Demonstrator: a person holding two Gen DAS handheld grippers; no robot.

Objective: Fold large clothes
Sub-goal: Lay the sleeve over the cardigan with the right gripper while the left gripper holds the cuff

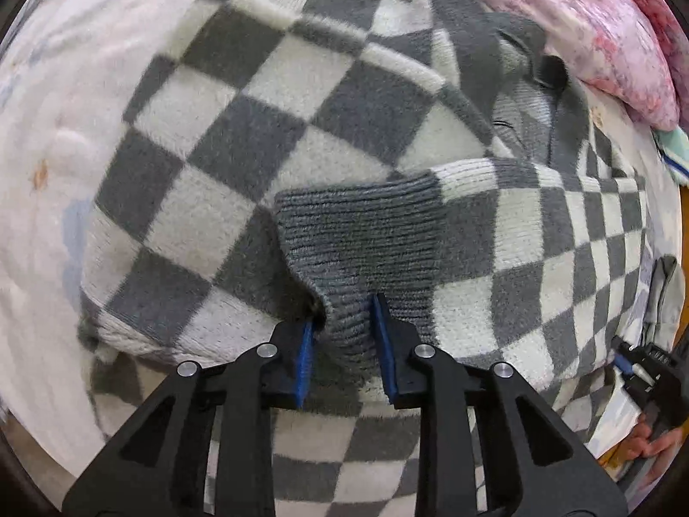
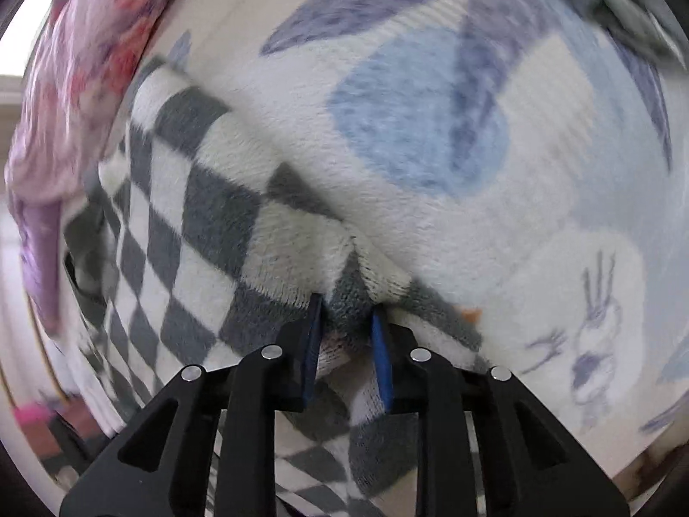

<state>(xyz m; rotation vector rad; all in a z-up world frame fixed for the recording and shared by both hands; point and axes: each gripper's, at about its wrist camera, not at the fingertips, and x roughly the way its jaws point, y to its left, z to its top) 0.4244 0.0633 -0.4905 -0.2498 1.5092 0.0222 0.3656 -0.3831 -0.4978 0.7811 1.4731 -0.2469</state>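
Both grippers' fingers (image 1: 381,327) clamp the grey-and-white checkered fleece sweater (image 1: 241,138); thick ribbed cuff (image 1: 361,232) could slip free when lifted

Pale bedsheet (image 2: 538,215) printed with blue shapes and small rabbits covers the surface. Pink floral quilt (image 1: 603,34) bunched along one edge. Daylight bright at the far left.

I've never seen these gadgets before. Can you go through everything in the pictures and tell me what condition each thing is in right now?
Checkered sweater: spread on the bed, partly folded, ribbed grey cuff lying on top.
Left gripper: shut on the ribbed grey cuff.
Right gripper: shut on a bunched edge of the checkered sweater.
Printed bedsheet: laid flat under the sweater.
Pink floral quilt: heaped at the bed's edge.
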